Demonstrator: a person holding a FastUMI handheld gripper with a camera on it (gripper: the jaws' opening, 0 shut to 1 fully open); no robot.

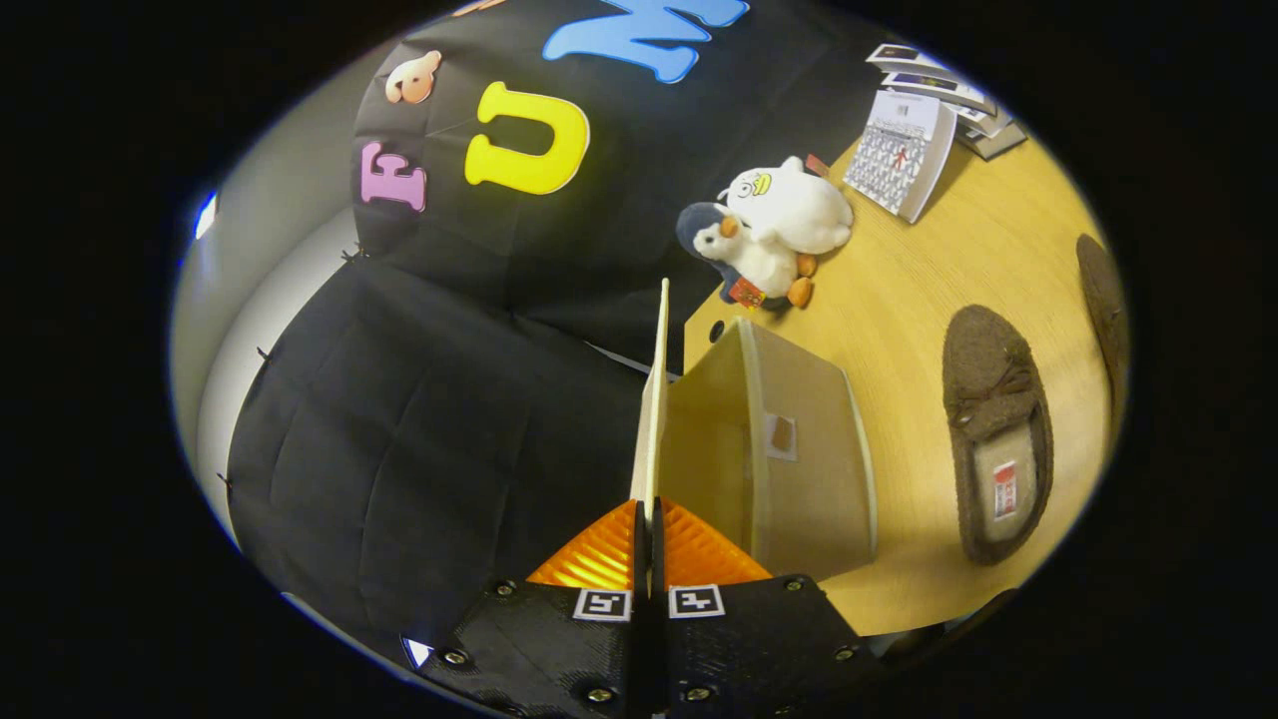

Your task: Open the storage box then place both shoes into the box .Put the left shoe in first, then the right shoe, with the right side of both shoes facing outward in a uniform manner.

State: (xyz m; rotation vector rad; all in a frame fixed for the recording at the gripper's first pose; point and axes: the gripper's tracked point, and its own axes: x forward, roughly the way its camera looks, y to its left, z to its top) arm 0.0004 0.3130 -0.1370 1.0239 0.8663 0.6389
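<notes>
The gripper (pixel 650 519) stands with its fingers pressed together on the near edge of the lid (pixel 656 399), pinching it between them. The lid is a thin pale panel seen edge-on, running straight ahead of the fingers and standing raised clear of the box (pixel 799 449). The box sits on the bench (pixel 899 300) just to the right of the fingers, with its interior open toward the lid. Whether the lid is hinged to the box or wholly free cannot be told from this angle. One brown shoe (pixel 993 429) lies on the bench well to the right of the box, apart from it, opening turned upward. A second shoe (pixel 1103 300) lies farther right again, only partly visible. Which of the two is the left shoe cannot be told. Two plush toys (pixel 769 235) rest beyond the box, and a calendar (pixel 899 150) stands farther off to the right. Judgement: the opening step is in hand and appears nearly complete; no shoe has yet gone in. The next move calls for carrying the lid fully back or setting it down clear of the opening, releasing it, then approaching the left shoe. That shoe must be identified first, and gripped so that its right side will face outward once boxed.
</notes>
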